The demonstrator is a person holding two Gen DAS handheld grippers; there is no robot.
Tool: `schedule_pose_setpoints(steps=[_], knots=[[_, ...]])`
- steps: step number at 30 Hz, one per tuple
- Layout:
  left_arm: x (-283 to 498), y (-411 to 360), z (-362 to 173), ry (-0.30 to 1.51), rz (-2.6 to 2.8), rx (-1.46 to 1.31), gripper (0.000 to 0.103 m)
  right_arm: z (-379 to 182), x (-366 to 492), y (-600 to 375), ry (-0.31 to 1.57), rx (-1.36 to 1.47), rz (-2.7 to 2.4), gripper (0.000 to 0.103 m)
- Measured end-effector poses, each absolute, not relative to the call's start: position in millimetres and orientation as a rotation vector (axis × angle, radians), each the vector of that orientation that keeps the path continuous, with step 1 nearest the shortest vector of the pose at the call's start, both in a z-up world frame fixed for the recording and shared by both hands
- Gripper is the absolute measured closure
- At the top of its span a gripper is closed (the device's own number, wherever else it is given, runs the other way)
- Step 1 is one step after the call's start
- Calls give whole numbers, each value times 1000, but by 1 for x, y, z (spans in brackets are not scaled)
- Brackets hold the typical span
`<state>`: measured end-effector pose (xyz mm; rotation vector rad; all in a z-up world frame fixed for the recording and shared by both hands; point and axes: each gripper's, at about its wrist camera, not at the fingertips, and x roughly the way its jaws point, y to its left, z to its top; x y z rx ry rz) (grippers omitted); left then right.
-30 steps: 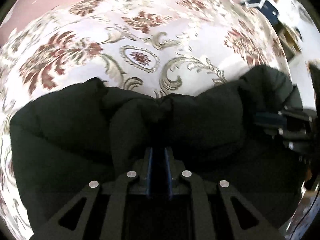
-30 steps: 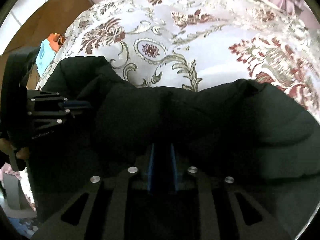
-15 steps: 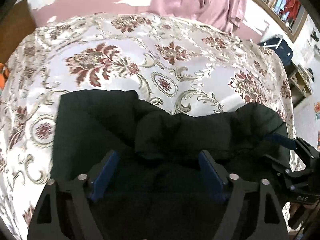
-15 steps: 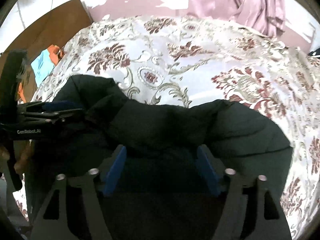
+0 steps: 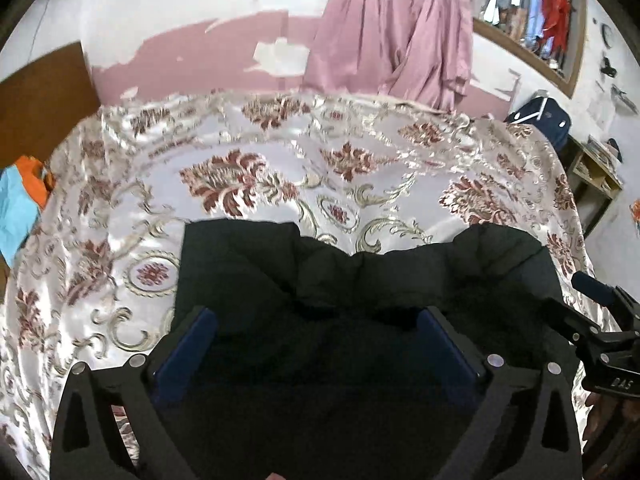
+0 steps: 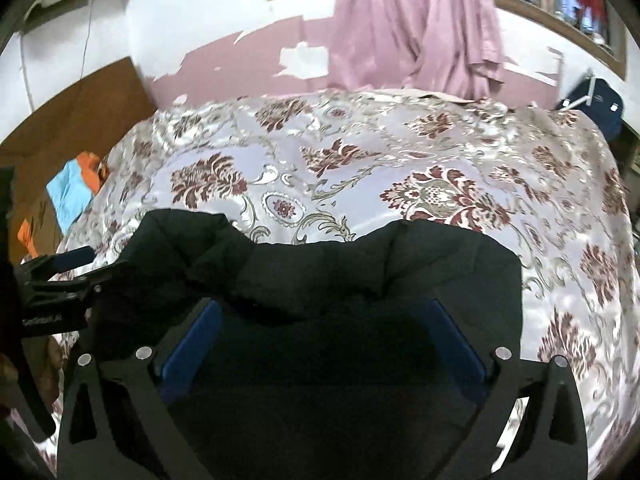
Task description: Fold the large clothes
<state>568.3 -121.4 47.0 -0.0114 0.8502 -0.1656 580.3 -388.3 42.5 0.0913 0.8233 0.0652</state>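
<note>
Both my jaws are opening wide: left hand-held gripper [image 5: 316, 344] and right hand-held gripper [image 6: 324, 340] hover empty over the black jacket [image 6: 360, 276] on the bed [image 6: 400, 168].

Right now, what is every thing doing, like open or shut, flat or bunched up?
Left gripper: jaws opening wide, nothing pinched.
Right gripper: jaws opening wide, nothing pinched.
Black puffy coat: let go, lying folded and bunched on the bed.
Flowered bedspread: spread out, a bit wrinkled.
Pink curtain: hanging down, gathered together.
</note>
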Motion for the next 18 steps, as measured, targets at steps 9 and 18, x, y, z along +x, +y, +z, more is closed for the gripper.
schedule_pose_setpoints(steps=[9, 18], knots=[[531, -101, 61, 795, -250, 28, 0, 58, 530, -373, 774, 118, -4, 2], [490, -80, 76, 729, -269, 38, 0, 78, 480, -358, 709, 122, -50, 2]])
